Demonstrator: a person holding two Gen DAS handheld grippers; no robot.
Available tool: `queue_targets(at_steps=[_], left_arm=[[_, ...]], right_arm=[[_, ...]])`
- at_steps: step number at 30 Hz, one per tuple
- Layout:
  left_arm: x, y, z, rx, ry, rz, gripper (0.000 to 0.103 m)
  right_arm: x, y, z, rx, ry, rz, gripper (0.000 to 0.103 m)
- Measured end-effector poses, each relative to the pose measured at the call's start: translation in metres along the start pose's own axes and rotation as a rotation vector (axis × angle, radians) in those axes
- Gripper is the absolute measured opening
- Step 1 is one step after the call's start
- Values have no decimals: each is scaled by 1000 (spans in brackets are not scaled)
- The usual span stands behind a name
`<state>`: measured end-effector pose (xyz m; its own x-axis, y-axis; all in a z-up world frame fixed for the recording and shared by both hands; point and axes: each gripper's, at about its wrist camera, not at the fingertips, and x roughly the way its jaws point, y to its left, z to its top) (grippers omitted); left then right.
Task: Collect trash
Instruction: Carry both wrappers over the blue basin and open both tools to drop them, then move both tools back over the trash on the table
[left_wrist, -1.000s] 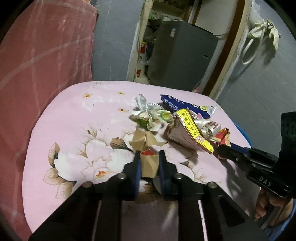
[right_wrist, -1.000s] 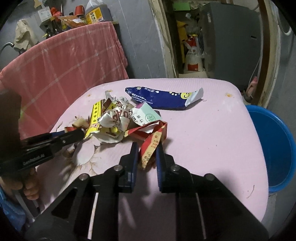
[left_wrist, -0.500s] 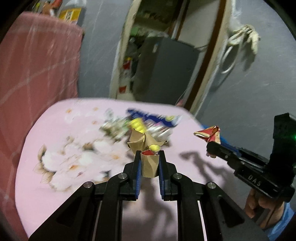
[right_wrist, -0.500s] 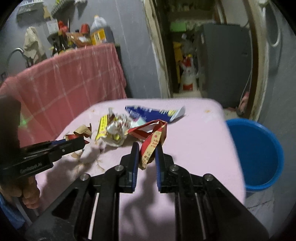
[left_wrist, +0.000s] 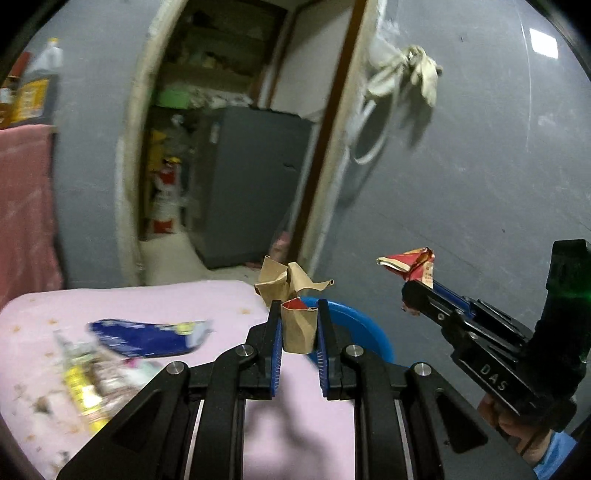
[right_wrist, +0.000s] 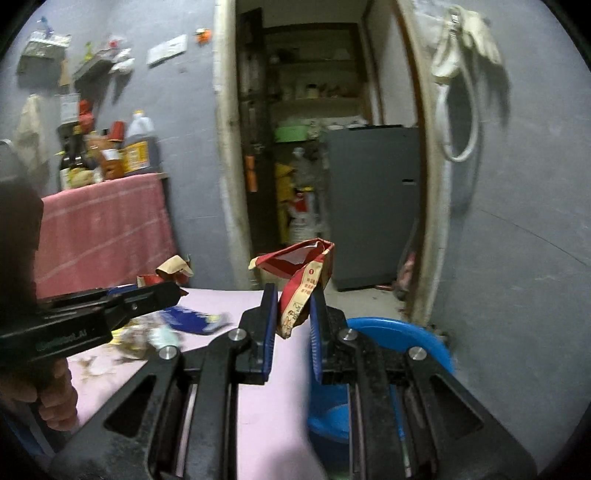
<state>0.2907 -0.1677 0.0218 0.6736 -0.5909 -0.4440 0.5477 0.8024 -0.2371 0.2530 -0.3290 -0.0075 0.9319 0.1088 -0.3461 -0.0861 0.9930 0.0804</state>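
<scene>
Brown paper scrap (left_wrist: 298, 328) between left gripper (left_wrist: 298, 341) pads, above table edge.

Wrappers (left_wrist: 140, 339) on table (left_wrist: 207, 295), basin (left_wrist: 365, 332) just right of table, doorway (right_wrist: 314, 147) behind

Both views close behind own fingers, angled slightly down, facing the doorway (left_wrist: 236, 147) past the pink table (left_wrist: 184, 302) far edge. Shared: grey cabinet (right_wrist: 373, 206), blue basin (right_wrist: 399, 332) off the table's right edge, hung gloves (left_wrist: 410, 74), each other's gripper.
</scene>
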Motion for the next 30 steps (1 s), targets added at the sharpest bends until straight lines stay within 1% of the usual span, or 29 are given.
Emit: queue_targets(at_steps=[1, 3, 9, 12, 15, 16, 17, 18, 19, 21, 24, 26, 30], left_arm=[[16, -5, 4, 3, 32, -21, 13], [42, -10, 8, 1, 88, -40, 13], [109, -14, 13, -10, 216, -84, 13], [139, -13, 9, -27, 279, -82, 13], [165, -4, 6, -65, 329, -77, 14], [166, -4, 1, -74, 341, -77, 15], [176, 1, -1, -97, 370, -73, 16], [175, 3, -6, -111, 380, -72, 20], [178, 5, -8, -130, 395, -68, 27], [184, 14, -12, -161, 411, -64, 35], [178, 19, -11, -177, 412, -59, 36], [175, 21, -9, -184, 402, -52, 40], [153, 17, -3, -172, 344, -36, 48]], right_arm=[[4, -7, -1, 7, 9, -12, 17], [13, -22, -4, 28, 35, -29, 17], [43, -66, -21, 110, 123, -61, 17], [60, -83, -33, 156, 177, -65, 17], [74, -94, -42, 187, 215, -64, 17], [78, -96, -45, 194, 228, -65, 17], [82, -98, -48, 203, 241, -63, 18], [87, -101, -51, 211, 256, -59, 19], [91, -101, -53, 216, 266, -62, 20], [97, -106, -56, 226, 281, -59, 20], [100, -109, -59, 232, 294, -60, 21], [99, -110, -59, 237, 294, -65, 27], [88, -110, -53, 250, 260, -70, 31]])
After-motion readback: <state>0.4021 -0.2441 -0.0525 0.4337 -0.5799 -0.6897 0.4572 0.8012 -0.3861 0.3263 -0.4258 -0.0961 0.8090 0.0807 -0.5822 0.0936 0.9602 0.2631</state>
